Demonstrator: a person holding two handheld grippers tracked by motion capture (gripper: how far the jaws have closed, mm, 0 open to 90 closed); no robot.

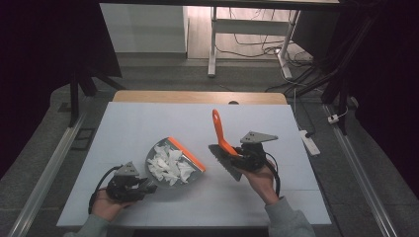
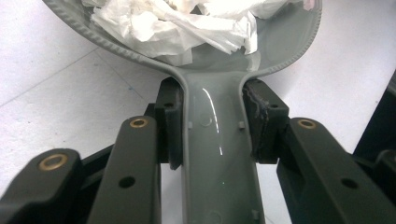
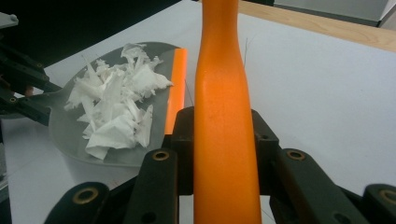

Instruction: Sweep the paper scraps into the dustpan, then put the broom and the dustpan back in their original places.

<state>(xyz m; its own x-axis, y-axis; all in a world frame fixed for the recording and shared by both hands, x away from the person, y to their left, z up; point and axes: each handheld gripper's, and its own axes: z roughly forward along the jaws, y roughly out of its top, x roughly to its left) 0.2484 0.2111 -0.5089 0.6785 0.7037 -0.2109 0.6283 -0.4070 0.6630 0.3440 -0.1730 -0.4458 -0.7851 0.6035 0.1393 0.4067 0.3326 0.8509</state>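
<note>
1. On the pale table top (image 1: 123,123), toward the person's side, lies a grey dustpan (image 1: 174,164) with an orange lip, heaped with torn scraps of white paper (image 1: 167,165).
2. The left gripper (image 1: 143,188) is clamped on the dustpan's handle (image 2: 219,154); in the left gripper view both pads press against the sides of the grey handle just behind the pan. The pan looks to rest flat on the table.
3. The right gripper (image 1: 237,160) pinches the orange handle of a small brush (image 1: 221,136). In the right gripper view the handle (image 3: 223,116) runs straight up between the jaws, gripped on both sides. The brush's dark bristle head (image 1: 225,160) sits by the hand, off to the right of the pan and apart from it.
4. No loose scraps show on the table around the pan, so I judge the sweeping to be done: the paper is gathered, and the brush is held clear of the pan.
5. The step in hand appears to be the wind-up, either setting the brush down or carrying the loaded pan away.
6. The next move calls for keeping the pan level, since the scraps are light, piled loosely and close to the open orange lip; any tilt forward could spill them.
7. The brush should be laid down well apart from the pan so that it does not knock it.
</note>
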